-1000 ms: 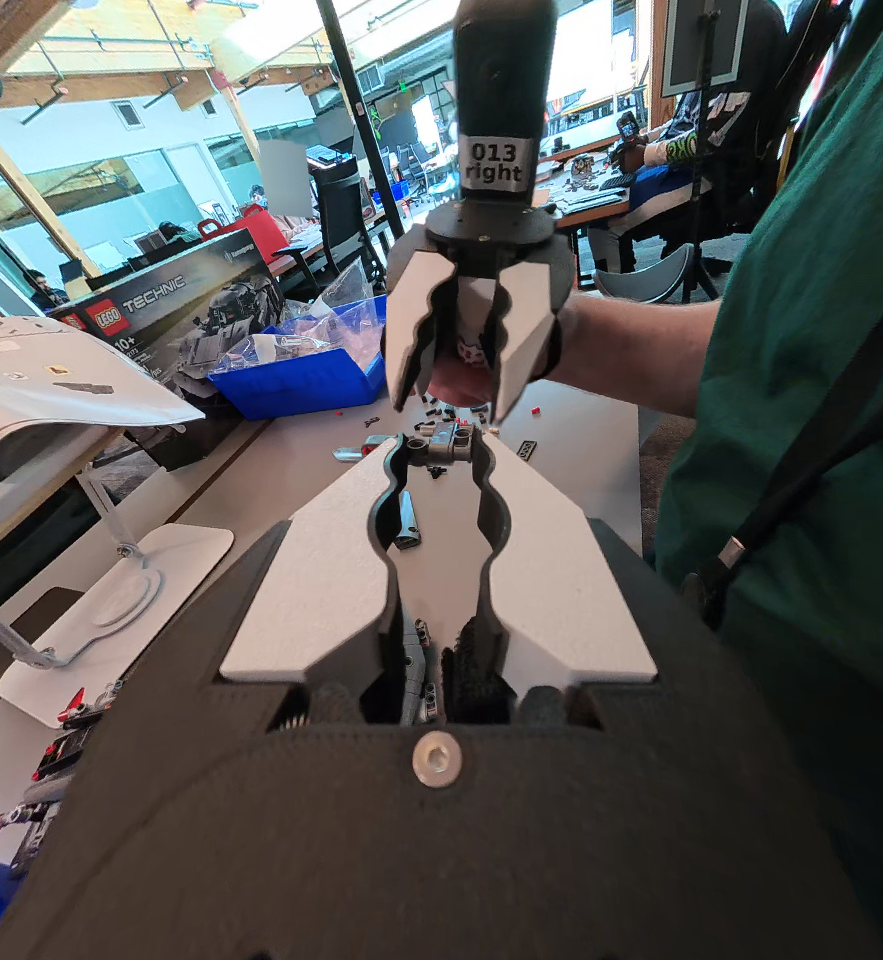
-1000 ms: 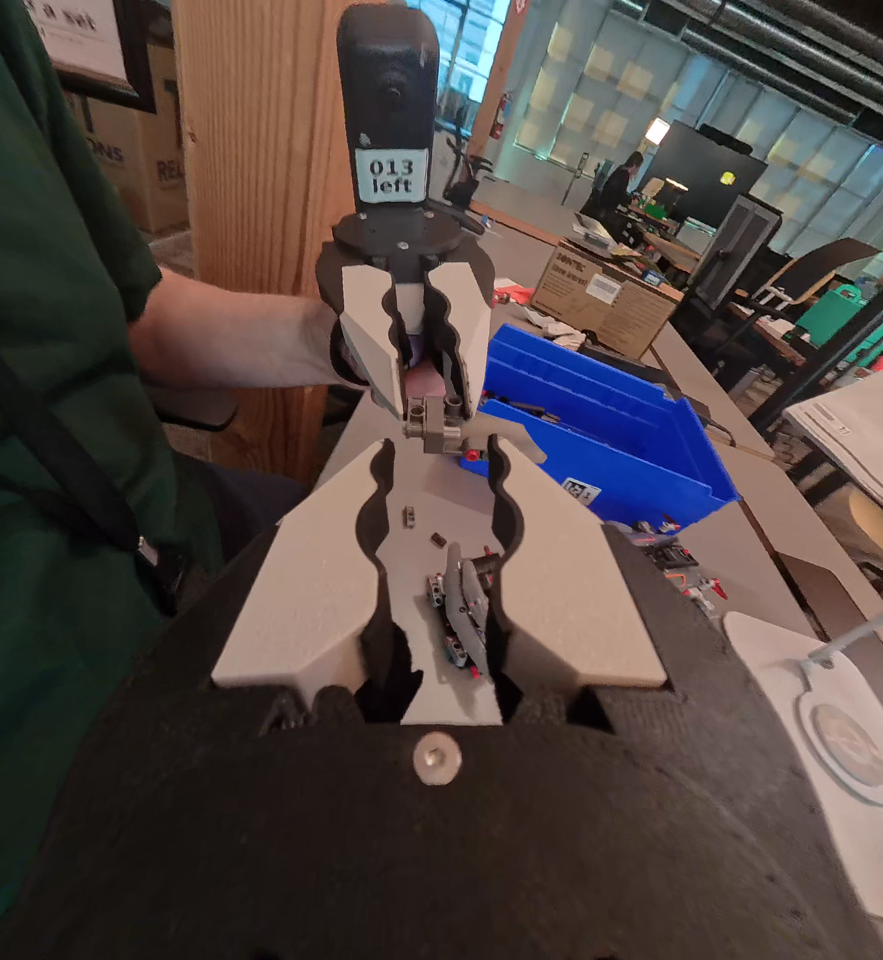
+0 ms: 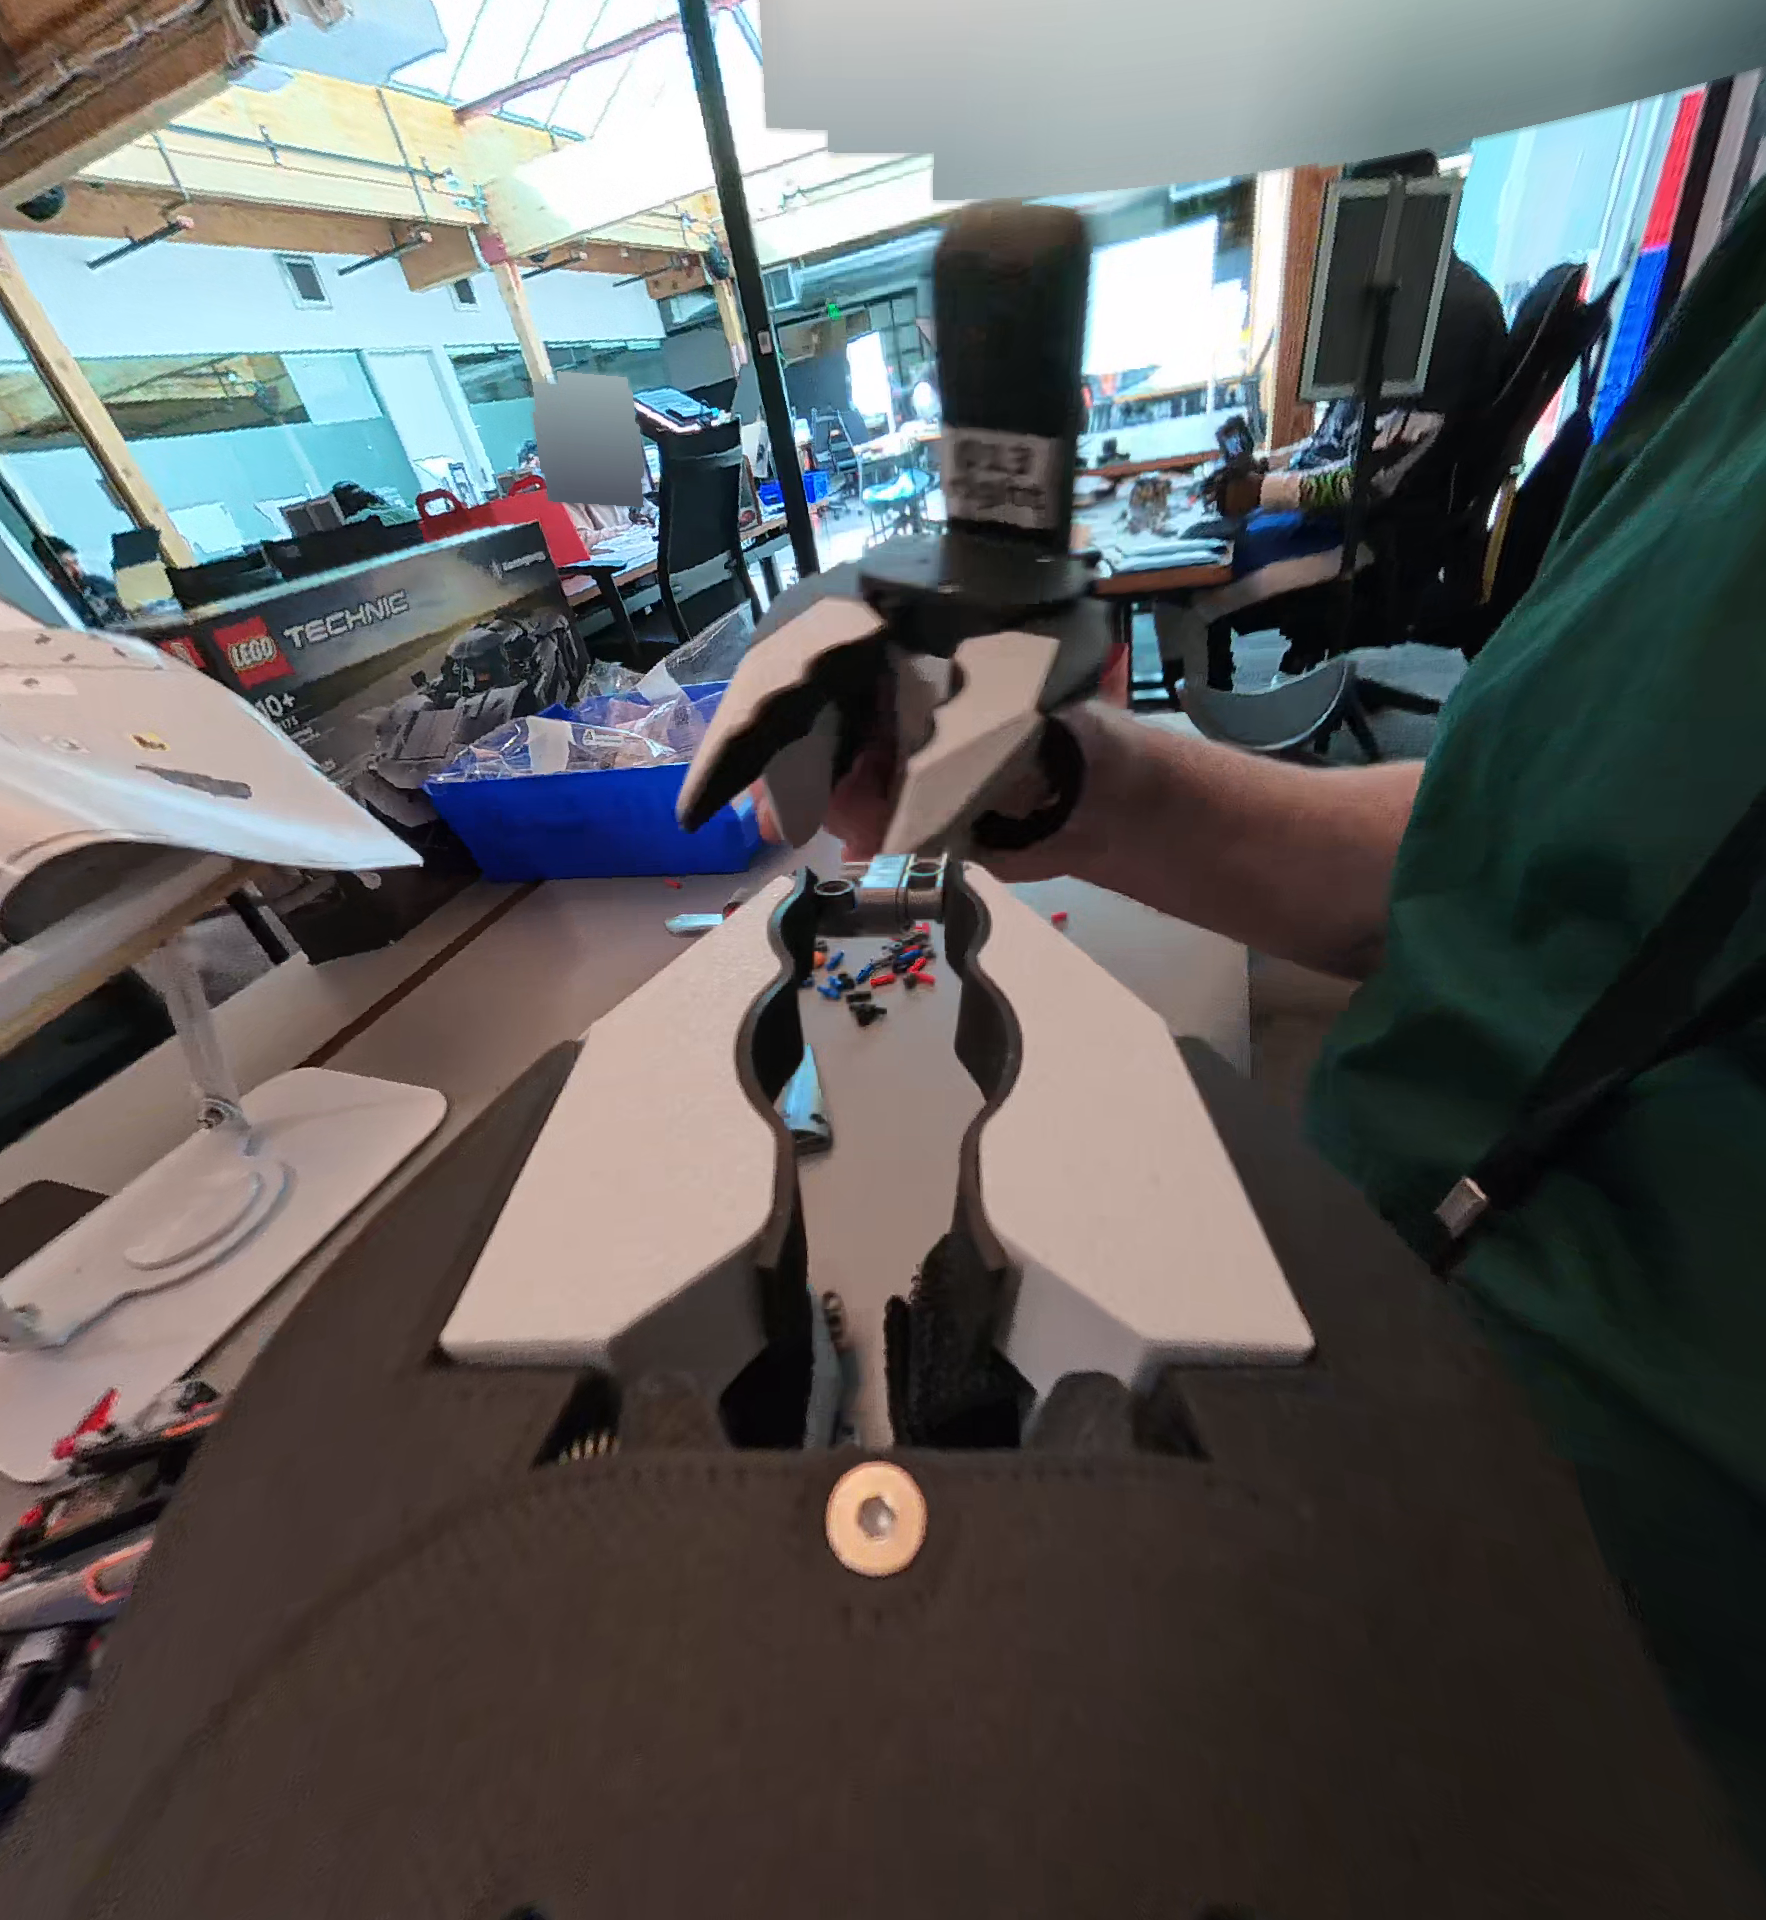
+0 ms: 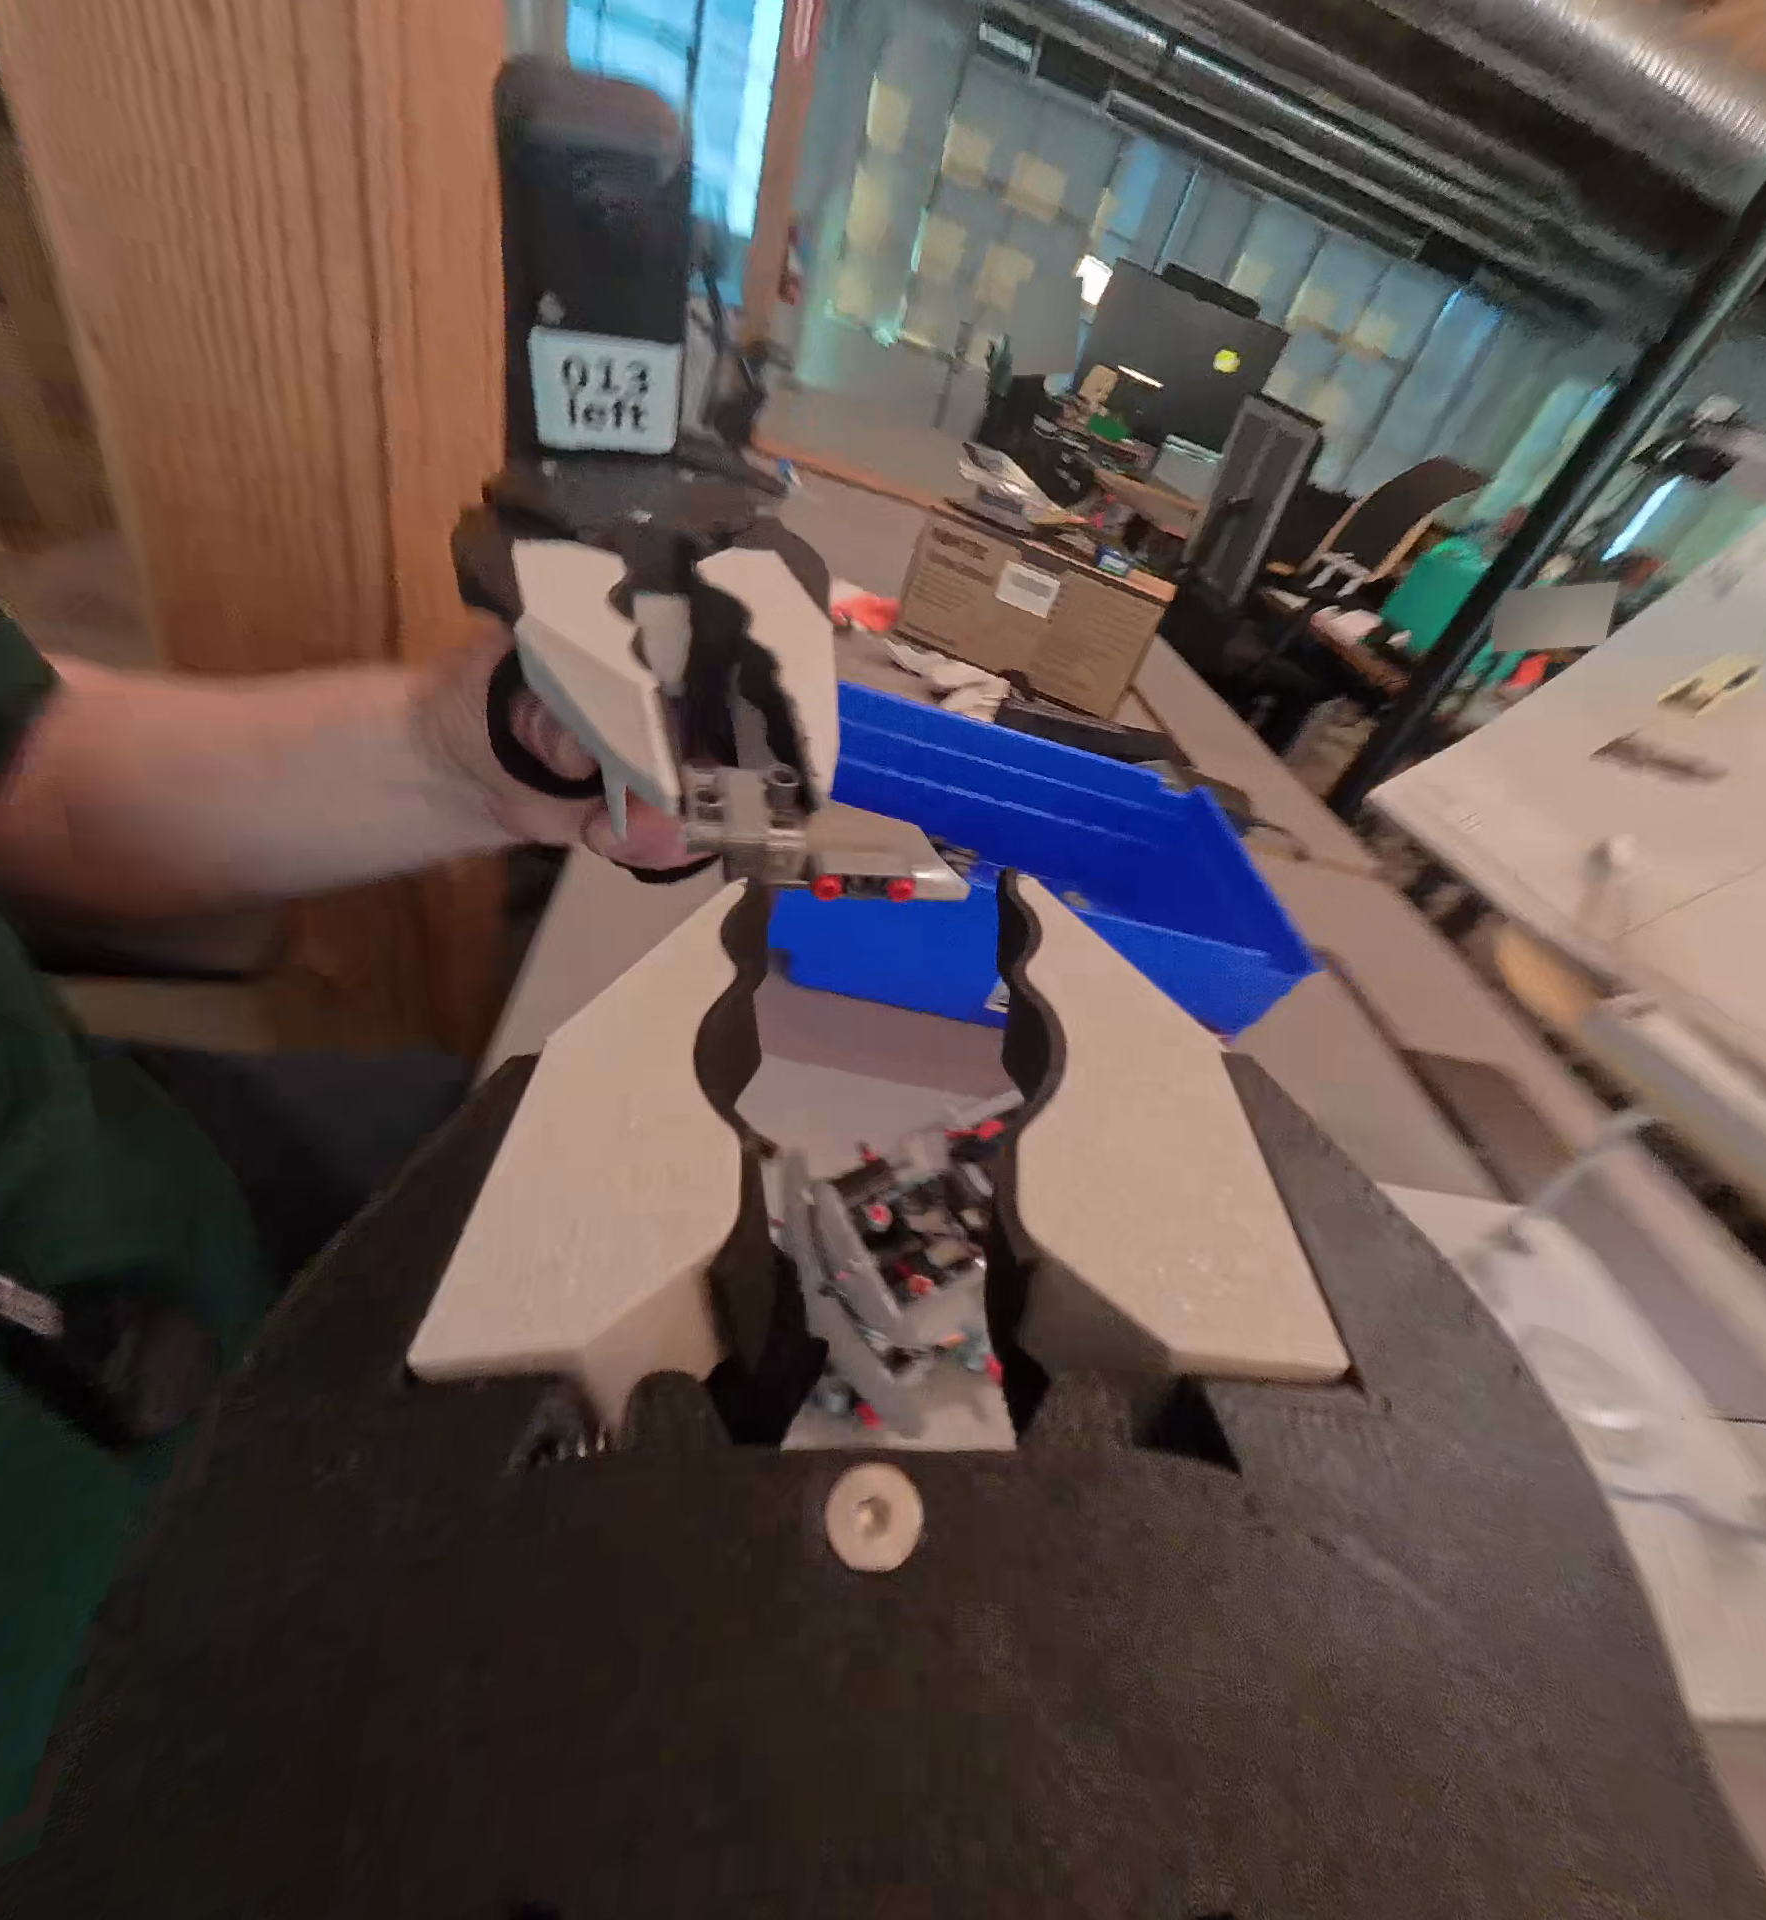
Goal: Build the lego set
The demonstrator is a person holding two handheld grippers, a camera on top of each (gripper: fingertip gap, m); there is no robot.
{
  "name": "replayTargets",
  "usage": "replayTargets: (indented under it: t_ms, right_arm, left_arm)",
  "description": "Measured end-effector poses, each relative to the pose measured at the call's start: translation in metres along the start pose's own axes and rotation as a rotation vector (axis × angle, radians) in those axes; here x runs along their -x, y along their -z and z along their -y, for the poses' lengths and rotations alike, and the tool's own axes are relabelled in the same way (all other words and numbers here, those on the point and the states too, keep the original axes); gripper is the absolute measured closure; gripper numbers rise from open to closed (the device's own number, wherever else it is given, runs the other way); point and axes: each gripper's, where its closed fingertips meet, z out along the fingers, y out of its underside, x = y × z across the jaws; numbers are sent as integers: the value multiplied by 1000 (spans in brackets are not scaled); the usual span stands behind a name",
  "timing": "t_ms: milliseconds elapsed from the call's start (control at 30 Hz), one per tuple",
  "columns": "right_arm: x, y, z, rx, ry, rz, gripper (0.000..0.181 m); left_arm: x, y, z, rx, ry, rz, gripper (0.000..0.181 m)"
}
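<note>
The left gripper (image 3: 879, 894) clamps the grey piece (image 4: 754, 826) crosswise, just beyond the right gripper's (image 4: 874, 894) parted fingers.

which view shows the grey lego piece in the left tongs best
The right wrist view: the grey lego piece faces the camera, showing its holes, red pins and the flat part sticking out sideways. The left wrist view catches only its near end between the left tongs' tips.

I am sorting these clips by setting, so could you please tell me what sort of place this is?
Probably a shared open-plan workshop or office: long pale worktables, a blue plastic parts bin, and black office chairs with other people working behind.
</note>
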Motion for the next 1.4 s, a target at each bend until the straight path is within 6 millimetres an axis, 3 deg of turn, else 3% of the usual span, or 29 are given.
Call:
replayTargets:
  t_ms: [67,133,267,400,533,733,800,867,1067,1400]
  right_arm:
    - [-8,2,0,-69,-195,85,134]
    - [-11,3,2,-132,-277,149,129]
    - [-12,-3,0,-102,-94,78,124]
    - [-21,-14,2,-22,152,-72,124]
    - [-34,-27,3,14,186,-116,125]
    - [-34,-30,17,-52,217,-64,151]
    - [-33,-30,19,-70,206,-29,171]
    - [-32,-29,17,-70,182,7,174]
    - [-39,-31,3,-3,101,48,175]
    - [-41,-27,-19,127,-21,157,176]
  left_arm:
    - [-2,0,4,14,-49,-16,159]
    - [3,0,8,15,-42,-6,159]
    - [14,4,24,-134,138,-40,159]
    - [33,15,43,-428,464,-144,159]
    - [47,20,44,-634,684,-243,160]
    - [51,15,38,-682,772,-298,159]
    - [51,15,37,-694,795,-326,159]
    - [53,14,35,-704,818,-343,159]
    - [70,15,23,-688,775,-196,159]
    - [70,3,3,-321,321,117,164]
